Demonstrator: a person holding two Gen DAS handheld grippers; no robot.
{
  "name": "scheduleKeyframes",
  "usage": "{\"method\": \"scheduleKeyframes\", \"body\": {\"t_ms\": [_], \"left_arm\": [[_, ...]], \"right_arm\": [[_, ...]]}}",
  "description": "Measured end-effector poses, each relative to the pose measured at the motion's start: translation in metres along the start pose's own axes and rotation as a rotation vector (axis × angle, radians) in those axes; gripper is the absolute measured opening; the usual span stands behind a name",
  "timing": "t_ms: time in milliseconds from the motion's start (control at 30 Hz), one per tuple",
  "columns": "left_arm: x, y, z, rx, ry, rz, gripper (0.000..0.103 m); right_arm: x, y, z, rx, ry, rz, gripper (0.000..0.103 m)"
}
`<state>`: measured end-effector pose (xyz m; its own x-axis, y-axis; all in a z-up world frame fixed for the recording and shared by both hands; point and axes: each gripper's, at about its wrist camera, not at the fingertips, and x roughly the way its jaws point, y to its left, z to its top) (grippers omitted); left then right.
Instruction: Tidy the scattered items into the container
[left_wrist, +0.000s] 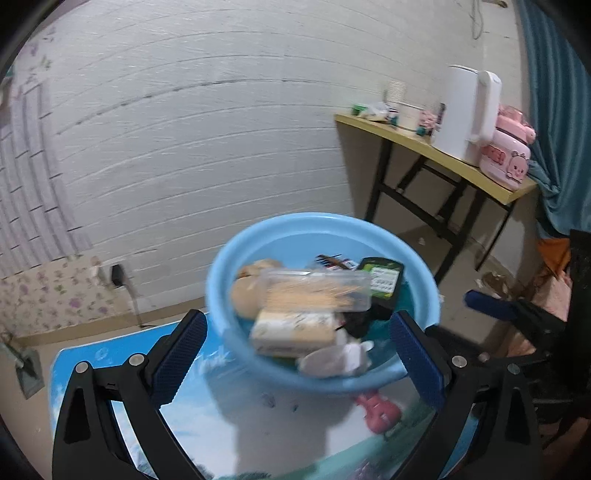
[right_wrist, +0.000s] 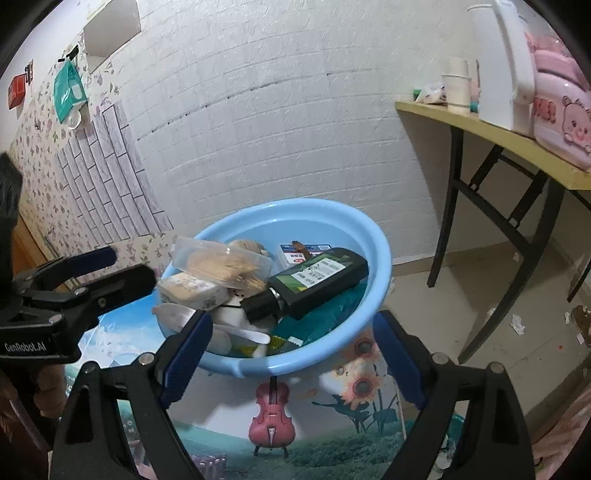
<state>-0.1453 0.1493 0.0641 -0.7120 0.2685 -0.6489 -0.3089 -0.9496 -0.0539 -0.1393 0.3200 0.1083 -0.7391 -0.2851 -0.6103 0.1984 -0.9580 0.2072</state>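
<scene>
White brick-pattern wall fills the background behind our picture-printed counter (right_wrist: 273, 435), where a round light-blue basin (right_wrist: 373, 236) sits at frame centre. We see it heaped with a dark flat bottle (right_wrist: 317, 280) bearing a green label, a clear box of toothpicks (right_wrist: 221, 264), a cream printed packet (right_wrist: 194, 290), a plush toy (left_wrist: 247, 291) and a white spoon (right_wrist: 177, 317). Our left gripper (left_wrist: 299, 354) and right gripper (right_wrist: 291, 354) both have their jaws spread wide with nothing clamped, framing the basin's near rim.
</scene>
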Motion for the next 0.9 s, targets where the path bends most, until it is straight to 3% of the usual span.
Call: {"method": "scheduleKeyframes", "body": {"t_ms": [367, 433, 900], "left_arm": [[-0.059, 0.033, -0.032, -0.055, -0.031, 0.086, 0.100], [-0.067, 0.038, -0.038, -0.054, -0.036, 0.107, 0.100], [-0.117, 0.072, -0.057, -0.097, -0.106, 0.159, 0.103]], "right_arm": [[-0.031, 0.040, -0.007, -0.010, -0.031, -0.049, 0.091], [-0.035, 0.048, -0.008, -0.007, -0.034, -0.066, 0.103], [-0.051, 0.101, -0.002, -0.043, -0.068, -0.069, 0.103]]}}
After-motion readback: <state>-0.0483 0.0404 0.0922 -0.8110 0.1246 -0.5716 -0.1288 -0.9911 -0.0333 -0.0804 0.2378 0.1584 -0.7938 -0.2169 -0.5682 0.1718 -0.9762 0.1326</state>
